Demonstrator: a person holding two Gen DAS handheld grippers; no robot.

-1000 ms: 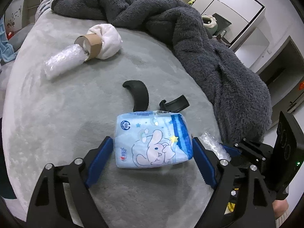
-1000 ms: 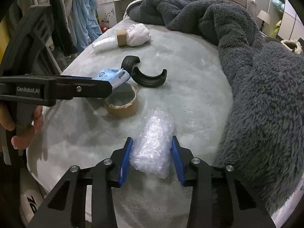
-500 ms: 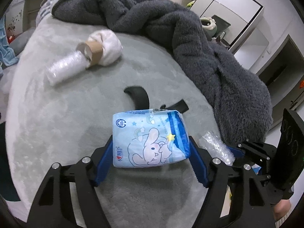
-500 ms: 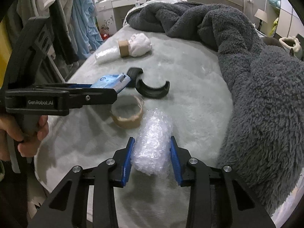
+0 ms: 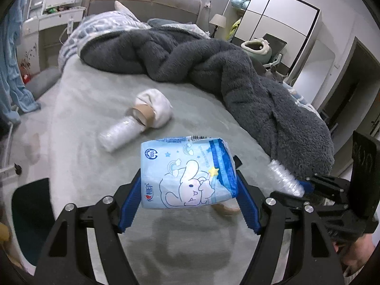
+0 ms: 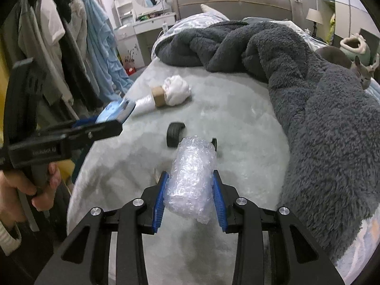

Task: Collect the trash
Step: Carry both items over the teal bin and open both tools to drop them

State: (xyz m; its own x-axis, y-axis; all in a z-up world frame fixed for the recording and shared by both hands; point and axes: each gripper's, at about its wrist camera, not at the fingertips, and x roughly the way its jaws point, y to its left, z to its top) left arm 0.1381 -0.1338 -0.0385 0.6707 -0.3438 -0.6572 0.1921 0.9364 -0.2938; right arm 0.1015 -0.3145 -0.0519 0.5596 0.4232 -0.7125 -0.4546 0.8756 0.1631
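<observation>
Cat bed (image 5: 256,48) left view, hand (image 6: 21,185) right view

Pale blue tissue pack (image 5: 187,173) with a white cartoon rabbit and yellow star; clear bubble wrap (image 6: 190,178); charcoal fleece blanket (image 5: 249,87) on grey-green bedspread (image 5: 95,99).

Handheld grippers: appearance
Left gripper (image 5: 188,197) and right gripper (image 6: 190,197): black frames, blue ribbed pads, silver screws; white lettering, blurred.

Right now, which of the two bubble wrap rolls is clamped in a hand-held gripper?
The nearer bubble wrap roll, clamped between the right hand-held gripper pads. The other roll lies on the bed beside the cardboard tube.
</observation>
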